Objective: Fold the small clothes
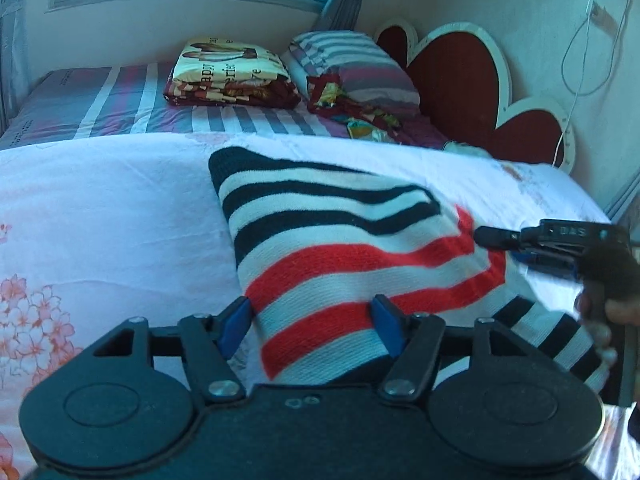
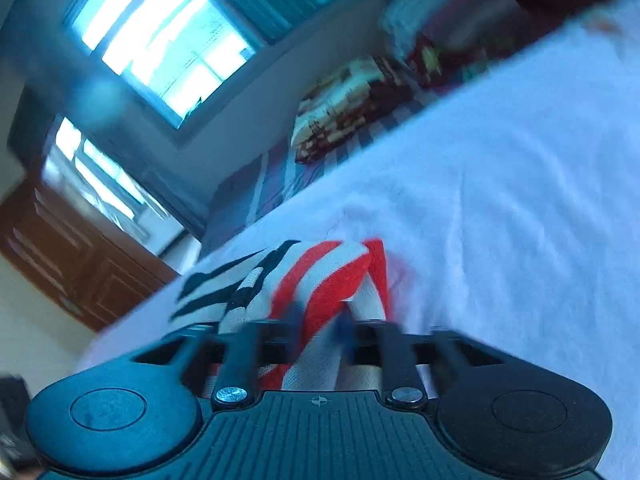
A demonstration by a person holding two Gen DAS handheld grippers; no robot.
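A knitted sweater [image 1: 340, 240] with black, white and red stripes lies folded on the bed. My left gripper [image 1: 312, 322] stands open at its near edge. The left blue pad sits beside the fabric's side and the right pad rests over it, and the cloth lies flat between them. My right gripper [image 1: 482, 236] comes in from the right, held by a person's hand [image 1: 608, 280], its tip at the sweater's red-striped right edge. In the blurred right wrist view the right gripper [image 2: 320, 324] is shut on a pinch of the sweater [image 2: 320, 276].
A white bedspread [image 1: 100, 220] with pink flowers covers the bed under the sweater. Behind it lie a folded printed blanket [image 1: 228, 76], a striped pillow [image 1: 352, 64] and a red heart-shaped headboard [image 1: 460, 80]. A wooden door [image 2: 72, 256] stands beyond the bed.
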